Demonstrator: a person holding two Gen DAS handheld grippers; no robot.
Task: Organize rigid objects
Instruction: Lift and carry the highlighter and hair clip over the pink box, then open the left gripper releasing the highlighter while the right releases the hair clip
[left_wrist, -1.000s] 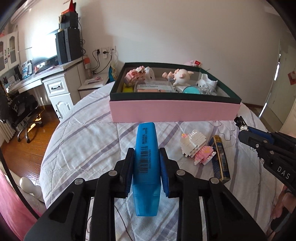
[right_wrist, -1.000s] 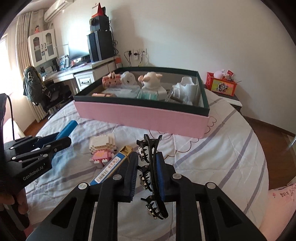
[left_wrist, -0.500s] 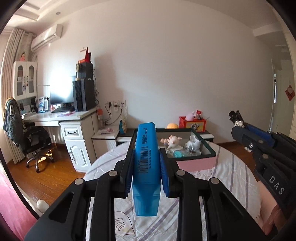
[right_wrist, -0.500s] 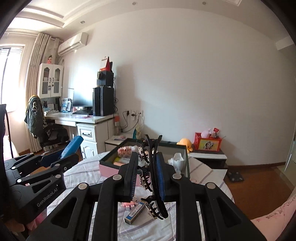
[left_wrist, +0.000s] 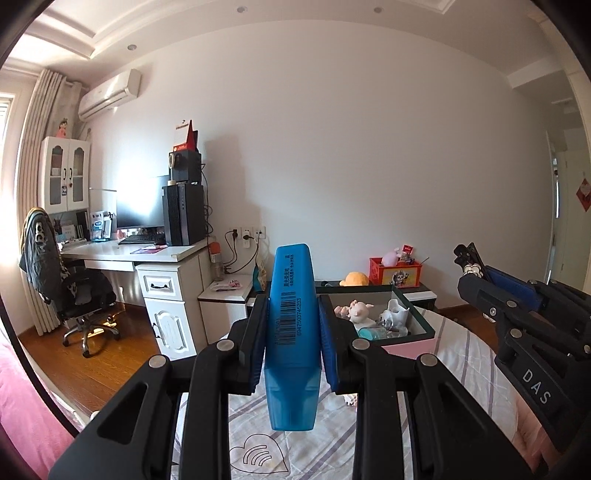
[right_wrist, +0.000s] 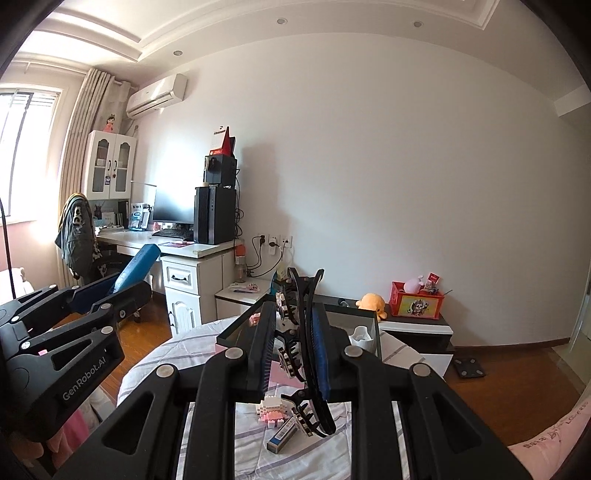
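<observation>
Left gripper (left_wrist: 291, 343) clamps blue highlighter (left_wrist: 291, 332), long axis pointing forward; right gripper (right_wrist: 293, 347) pinches black hair claw (right_wrist: 306, 354); pink storage box (left_wrist: 410, 345) lies ahead and below, slightly right, likelier nearer the right.

Bright daylight from left – window glare, perhaps overexposed, fisheye-warped edges

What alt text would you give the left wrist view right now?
The left tongs grip a blue highlighter, pointing forward above a striped bed. Beyond it sits an open pink box holding small figurines, with the right tongs at the right edge clamping a black hair clip. A desk stands against the far wall.
</observation>
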